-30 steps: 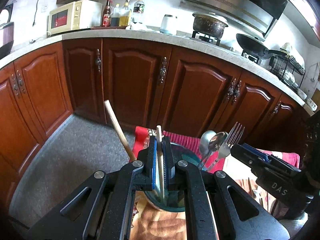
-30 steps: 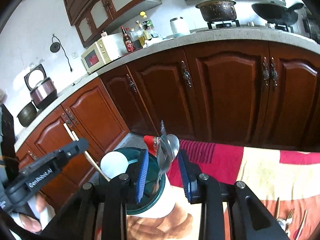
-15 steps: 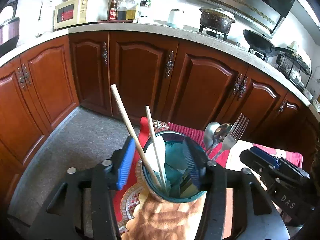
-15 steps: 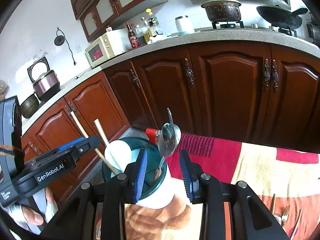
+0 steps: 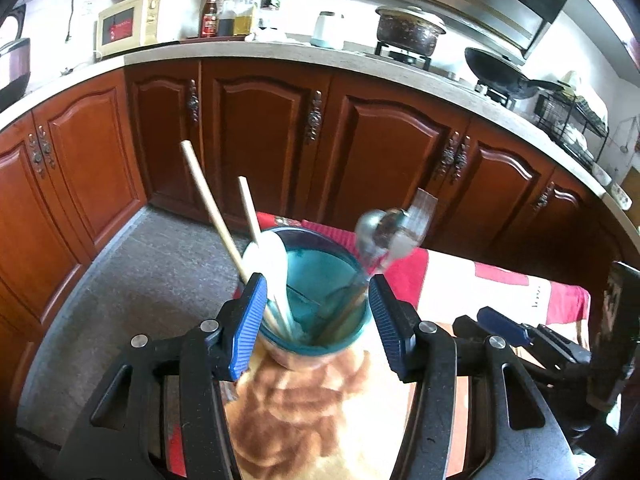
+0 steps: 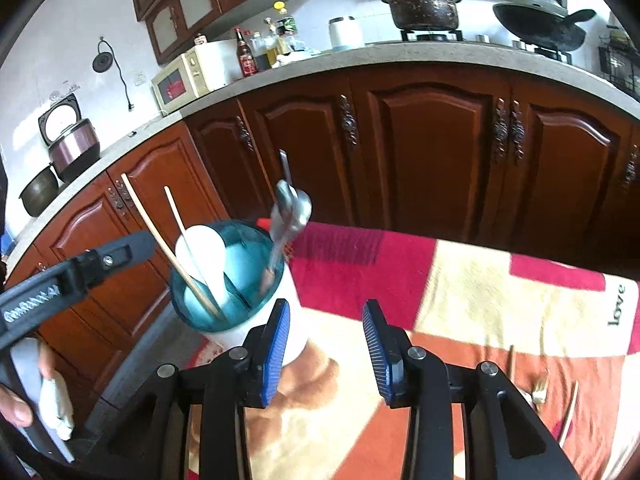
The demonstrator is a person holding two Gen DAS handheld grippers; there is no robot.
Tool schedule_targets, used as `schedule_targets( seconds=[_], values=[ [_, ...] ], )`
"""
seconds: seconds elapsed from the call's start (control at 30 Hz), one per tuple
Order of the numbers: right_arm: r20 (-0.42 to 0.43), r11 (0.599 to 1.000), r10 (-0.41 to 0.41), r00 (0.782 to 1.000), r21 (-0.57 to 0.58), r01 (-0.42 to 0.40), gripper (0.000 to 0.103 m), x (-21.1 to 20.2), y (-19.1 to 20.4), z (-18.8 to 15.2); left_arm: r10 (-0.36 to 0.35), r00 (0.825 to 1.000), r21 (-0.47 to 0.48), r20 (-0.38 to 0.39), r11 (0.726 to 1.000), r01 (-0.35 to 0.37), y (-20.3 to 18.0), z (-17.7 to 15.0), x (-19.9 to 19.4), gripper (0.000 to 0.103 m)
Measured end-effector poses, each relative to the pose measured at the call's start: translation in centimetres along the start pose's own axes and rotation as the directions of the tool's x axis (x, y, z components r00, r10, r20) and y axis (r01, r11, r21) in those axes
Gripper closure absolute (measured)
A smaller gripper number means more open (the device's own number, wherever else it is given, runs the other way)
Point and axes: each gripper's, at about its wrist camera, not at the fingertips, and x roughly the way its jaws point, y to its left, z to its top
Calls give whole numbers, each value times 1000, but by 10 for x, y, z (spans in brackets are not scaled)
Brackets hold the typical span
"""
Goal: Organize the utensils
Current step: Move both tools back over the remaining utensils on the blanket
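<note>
Standing at the table's far left corner, the holder (image 6: 228, 280) already carries two chopsticks (image 5: 212, 208), a white spoon (image 6: 202, 248), metal spoons (image 5: 374, 236) and a fork (image 5: 420, 208). Left tool (image 5: 316, 324): pads have just been spreading, now either side of the holder, not pressing. Right tool (image 6: 324, 344): jaws apart, empty, just right of the holder. More cutlery (image 6: 540, 392) lies near right on the blanket (image 6: 460, 292); sorting looks partway done.
</note>
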Motion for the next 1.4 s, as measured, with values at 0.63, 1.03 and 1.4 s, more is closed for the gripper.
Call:
schedule_targets(
  seconds=[0.63, 1.03, 1.4],
  values=[
    [-62, 986, -107, 992, 123, 114, 63, -47, -95, -51, -158, 983, 101, -95, 981, 167, -98, -36, 3, 47],
    [-196, 922, -120, 973, 341, 182, 67, -61, -219, -114, -225, 933, 96, -281, 961, 260, -154, -75, 65, 47],
    [-227, 937, -122, 966, 294, 187, 73, -31, -232, -109, -279, 852, 47, -443, 942, 333, -197, -102, 122, 47]
  ],
)
